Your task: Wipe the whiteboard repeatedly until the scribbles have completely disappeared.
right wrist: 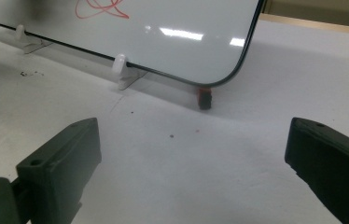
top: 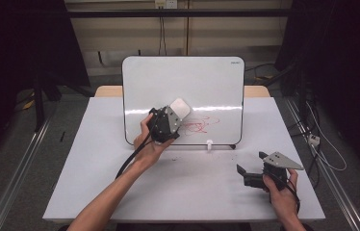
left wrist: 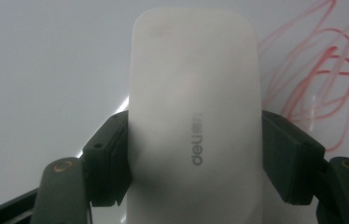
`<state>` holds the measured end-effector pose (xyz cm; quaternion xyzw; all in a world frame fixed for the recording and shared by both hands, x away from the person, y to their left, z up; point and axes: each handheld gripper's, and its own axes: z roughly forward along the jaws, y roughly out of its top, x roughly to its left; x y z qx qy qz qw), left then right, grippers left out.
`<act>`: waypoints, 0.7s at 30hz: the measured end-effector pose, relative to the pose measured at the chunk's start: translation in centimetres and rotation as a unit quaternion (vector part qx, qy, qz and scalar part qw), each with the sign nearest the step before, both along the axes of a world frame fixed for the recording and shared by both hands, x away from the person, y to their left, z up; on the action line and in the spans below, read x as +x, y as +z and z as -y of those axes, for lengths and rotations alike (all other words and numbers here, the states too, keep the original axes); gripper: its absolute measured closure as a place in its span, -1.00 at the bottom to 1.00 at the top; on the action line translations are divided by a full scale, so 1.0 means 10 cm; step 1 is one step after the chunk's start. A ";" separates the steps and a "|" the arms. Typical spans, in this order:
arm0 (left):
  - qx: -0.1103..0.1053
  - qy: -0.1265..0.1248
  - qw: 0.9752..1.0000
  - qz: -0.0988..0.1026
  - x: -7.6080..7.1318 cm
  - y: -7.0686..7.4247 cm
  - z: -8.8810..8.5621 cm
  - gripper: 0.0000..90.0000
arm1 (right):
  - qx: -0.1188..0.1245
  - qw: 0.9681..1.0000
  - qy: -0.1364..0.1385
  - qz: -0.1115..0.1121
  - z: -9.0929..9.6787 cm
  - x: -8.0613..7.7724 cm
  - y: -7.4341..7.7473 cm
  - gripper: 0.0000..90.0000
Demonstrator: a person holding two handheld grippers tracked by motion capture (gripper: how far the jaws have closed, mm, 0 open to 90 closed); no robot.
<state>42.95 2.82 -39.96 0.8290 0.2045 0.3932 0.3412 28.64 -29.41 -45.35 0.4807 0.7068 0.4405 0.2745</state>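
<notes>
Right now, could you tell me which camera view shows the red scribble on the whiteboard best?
The right gripper view: there the red scribble looks sharp, though cut off by the top edge. In the high view it is small and faint; in the left gripper view the eraser covers part of it.

In the left gripper view the white eraser point(left wrist: 193, 116) runs off the bottom edge, and it covers the part of the whiteboard point(left wrist: 46, 60) behind it, including the left end of the red scribble point(left wrist: 322, 70), whose loops also leave the frame at the top and right. In the high view the left gripper point(top: 175, 117) hides the scribble's left part. In the right gripper view the whiteboard's upper part is cut off, and a small dark object point(right wrist: 204, 99) under its lower corner is too blurred to identify.
</notes>
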 end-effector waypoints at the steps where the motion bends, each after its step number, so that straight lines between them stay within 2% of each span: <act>1: 0.006 -0.005 1.000 0.004 -0.02 -0.02 0.02 -0.31 | 0.000 1.000 -0.002 0.000 0.00 0.00 0.00 -0.92; 12: 0.043 -0.039 0.998 -0.006 -0.25 -0.27 0.19 -0.31 | -0.001 1.000 0.000 0.000 -0.01 0.01 0.00 -0.92; 13: 0.048 -0.040 0.998 -0.003 -0.26 -0.26 0.19 -0.31 | -0.001 1.000 0.001 0.000 -0.01 0.01 0.00 -0.92; 18: 0.042 -0.050 0.998 -0.015 -0.22 -0.24 0.16 -0.31 | -0.001 1.000 0.003 0.001 -0.01 0.01 0.00 -0.92; 20: 0.049 -0.054 0.997 -0.011 -0.20 -0.21 0.15 -0.31 | -0.002 1.000 0.003 0.001 -0.01 0.01 0.00 -0.92; 21: 0.046 -0.050 0.998 -0.011 -0.18 -0.19 0.13 -0.31 | -0.001 1.000 0.003 0.001 -0.01 0.02 0.00 -0.92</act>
